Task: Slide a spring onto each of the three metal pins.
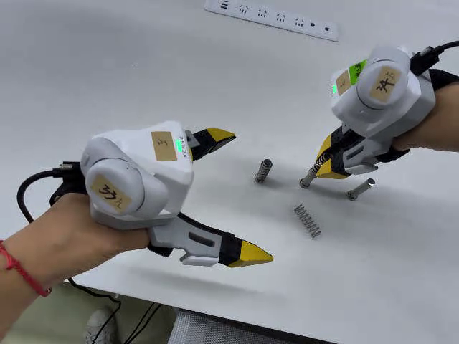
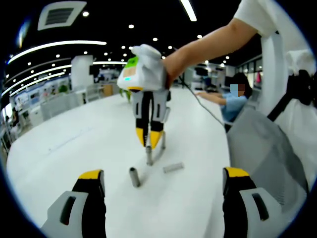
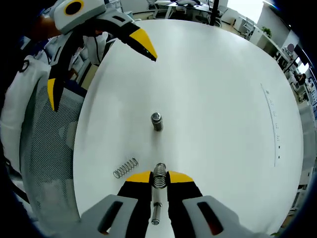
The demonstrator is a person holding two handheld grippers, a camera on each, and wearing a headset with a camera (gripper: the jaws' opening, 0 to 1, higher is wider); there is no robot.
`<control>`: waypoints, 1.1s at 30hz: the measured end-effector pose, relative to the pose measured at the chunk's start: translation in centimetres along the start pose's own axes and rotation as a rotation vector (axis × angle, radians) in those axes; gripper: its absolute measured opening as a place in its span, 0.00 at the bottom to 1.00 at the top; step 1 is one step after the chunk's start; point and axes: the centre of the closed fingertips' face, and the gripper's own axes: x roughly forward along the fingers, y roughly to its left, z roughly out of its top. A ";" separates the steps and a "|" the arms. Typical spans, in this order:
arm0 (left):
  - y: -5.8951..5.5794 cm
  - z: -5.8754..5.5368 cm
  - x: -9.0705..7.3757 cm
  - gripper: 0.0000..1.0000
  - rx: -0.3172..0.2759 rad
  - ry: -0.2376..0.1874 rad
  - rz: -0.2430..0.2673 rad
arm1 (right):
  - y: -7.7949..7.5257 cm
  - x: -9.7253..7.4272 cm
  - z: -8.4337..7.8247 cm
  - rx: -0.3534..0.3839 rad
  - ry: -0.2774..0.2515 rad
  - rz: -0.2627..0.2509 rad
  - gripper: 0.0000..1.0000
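Observation:
My right gripper (image 1: 320,166) (image 3: 158,178) is shut on a metal pin with a spring on it (image 1: 310,175) (image 3: 158,174), held tilted with its lower end at the white table (image 1: 107,64). A second pin wearing a spring (image 1: 263,170) (image 3: 156,121) (image 2: 134,177) stands just left of it. A bare pin (image 1: 361,188) (image 2: 173,167) lies to the right. One loose spring (image 1: 308,220) (image 3: 125,168) lies nearer me. My left gripper (image 1: 237,195) (image 2: 163,181) (image 3: 99,69) hovers open at the left, nothing between its jaws.
A white power strip (image 1: 272,16) lies at the table's far side. The table's front edge (image 1: 287,331) runs close below the left gripper. A grey mesh chair (image 2: 262,144) stands beside the table, and a seated person (image 2: 233,101) is at the far end.

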 end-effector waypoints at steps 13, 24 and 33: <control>-0.2 -0.1 0.0 1.00 -0.002 0.000 -0.003 | 0.0 1.4 -0.3 -0.030 0.019 -0.006 0.12; -0.1 -0.3 -0.1 1.00 -0.006 0.002 0.000 | 0.0 2.4 -0.7 -0.024 0.025 -0.005 0.12; -0.1 -0.4 -0.3 1.00 -0.009 0.006 0.002 | -0.1 3.4 -1.0 -0.017 0.027 -0.003 0.12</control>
